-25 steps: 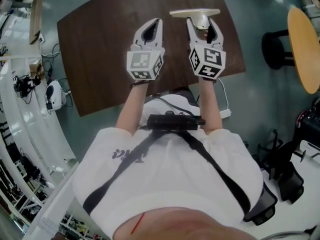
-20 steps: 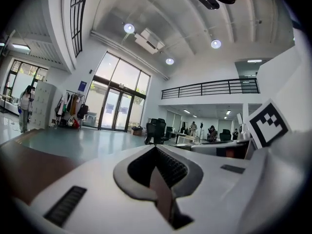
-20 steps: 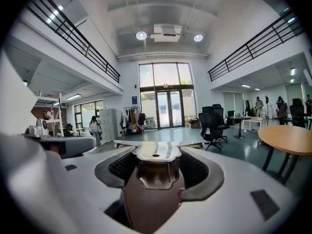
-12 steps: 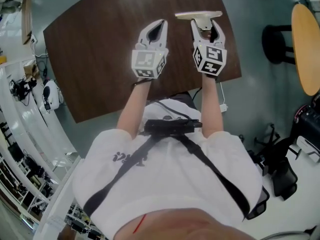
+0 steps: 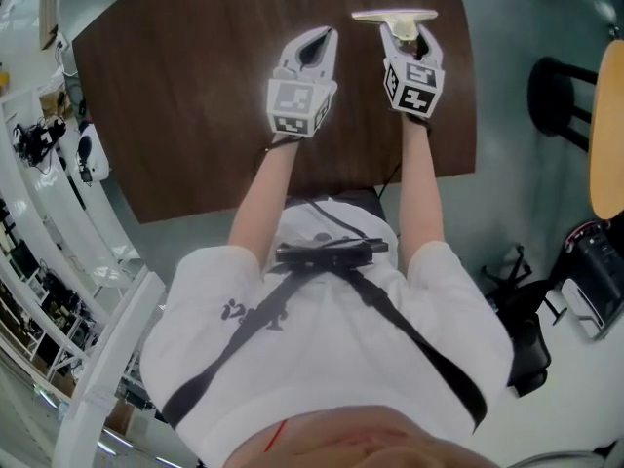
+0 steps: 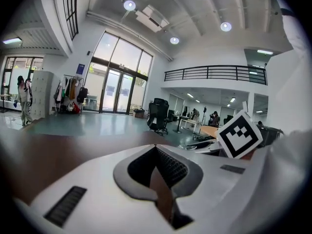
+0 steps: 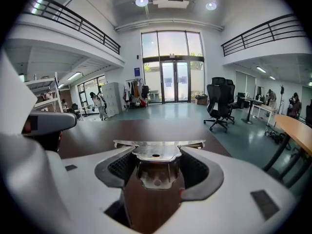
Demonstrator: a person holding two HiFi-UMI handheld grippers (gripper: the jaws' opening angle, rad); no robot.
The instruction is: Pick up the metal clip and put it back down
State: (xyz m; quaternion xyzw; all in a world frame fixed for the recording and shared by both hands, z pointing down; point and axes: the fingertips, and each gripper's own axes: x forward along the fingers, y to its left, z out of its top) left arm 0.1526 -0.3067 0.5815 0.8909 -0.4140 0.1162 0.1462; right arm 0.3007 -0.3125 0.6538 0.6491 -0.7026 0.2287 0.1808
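Note:
The metal clip (image 5: 394,16) is a shiny piece with a wide flat bar across its top. My right gripper (image 5: 406,31) is shut on it over the far right part of the dark brown table (image 5: 195,86). In the right gripper view the clip (image 7: 157,152) sits between the two jaws, its bar sticking out past them on both sides. Whether it touches the tabletop I cannot tell. My left gripper (image 5: 325,35) hovers beside it to the left, shut with nothing in it. The left gripper view shows the tips (image 6: 156,148) meeting with nothing between them.
The table's near edge (image 5: 292,188) runs just in front of the person's body. A round wooden table (image 5: 609,130) and a black stool (image 5: 558,94) stand on the floor to the right. Office chairs (image 7: 218,104) stand beyond the table's far side.
Both grippers have reached farther out over the table, away from the body. The clip has stayed in the right gripper's jaws throughout. The left gripper has stayed shut.

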